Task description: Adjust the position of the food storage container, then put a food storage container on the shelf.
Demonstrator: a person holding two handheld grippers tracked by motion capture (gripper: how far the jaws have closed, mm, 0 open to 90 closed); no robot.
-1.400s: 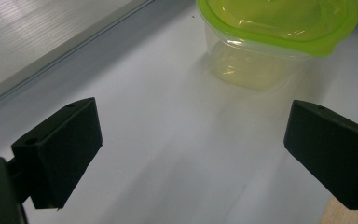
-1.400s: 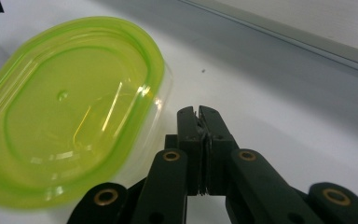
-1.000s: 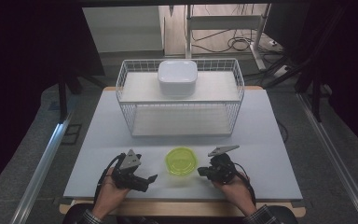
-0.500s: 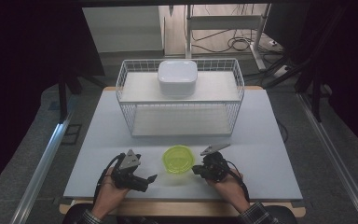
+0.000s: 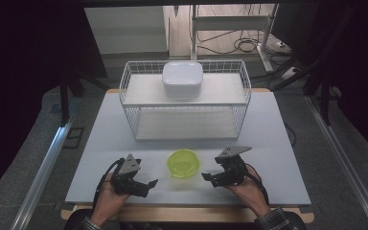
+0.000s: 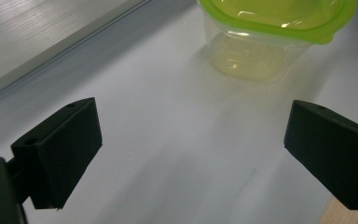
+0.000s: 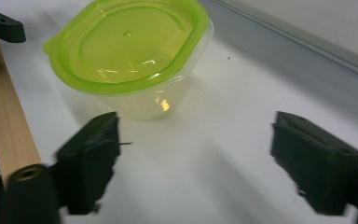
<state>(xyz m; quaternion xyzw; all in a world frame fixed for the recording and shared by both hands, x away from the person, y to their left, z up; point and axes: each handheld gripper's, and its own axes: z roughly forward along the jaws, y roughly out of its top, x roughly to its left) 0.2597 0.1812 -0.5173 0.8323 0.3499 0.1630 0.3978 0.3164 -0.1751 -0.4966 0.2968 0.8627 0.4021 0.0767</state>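
While the tub (image 5: 183, 163) sits on the desk (image 5: 278, 143) between my hands, my right tool (image 5: 205, 177) has just been opening with nothing between its jaws (ready to straddle it); my left tool (image 5: 154, 182), beside the tub, is also apart.

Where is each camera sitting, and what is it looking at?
High view: above the person's side, looking forward and down at the table, wire basket, both hands and grippers.
Left gripper view: on the left gripper, facing the green-lidded container; its open black jaws show.
Right gripper view: on the right gripper, whose jaws have just been opening with nothing between them, facing the container from the other side.
All three views share the container.
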